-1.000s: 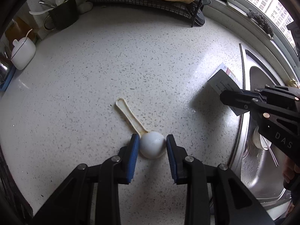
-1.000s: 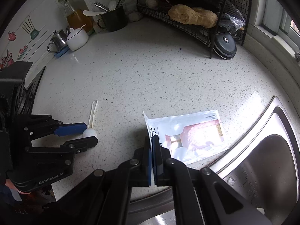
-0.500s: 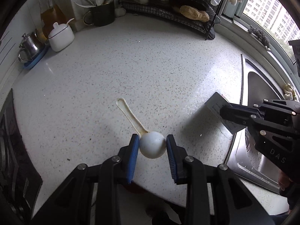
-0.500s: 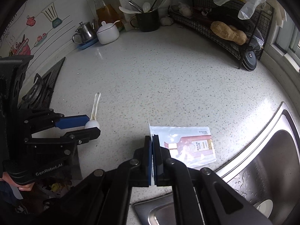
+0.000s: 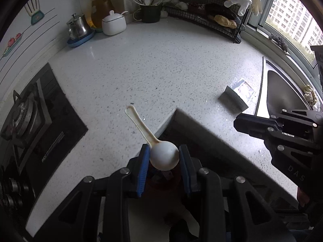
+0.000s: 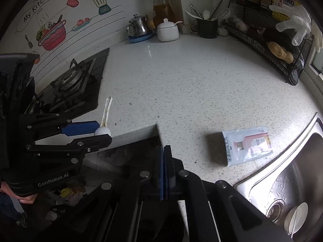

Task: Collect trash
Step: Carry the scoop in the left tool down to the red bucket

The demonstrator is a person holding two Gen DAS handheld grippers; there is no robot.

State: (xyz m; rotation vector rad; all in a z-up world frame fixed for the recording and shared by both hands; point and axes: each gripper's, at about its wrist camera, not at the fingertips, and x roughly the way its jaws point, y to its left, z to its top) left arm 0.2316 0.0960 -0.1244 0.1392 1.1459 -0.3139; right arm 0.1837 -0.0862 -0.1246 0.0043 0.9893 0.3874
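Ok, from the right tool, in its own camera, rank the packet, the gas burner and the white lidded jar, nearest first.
From the right tool:
1. Packet, lying on the counter to its right.
2. Gas burner, off to the left.
3. White lidded jar, far back by the wall.

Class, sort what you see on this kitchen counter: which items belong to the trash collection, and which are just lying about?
Job: white spoon in left gripper; sachet beside the sink.
Lying about: steel pot; white jar; utensil mug; glove.
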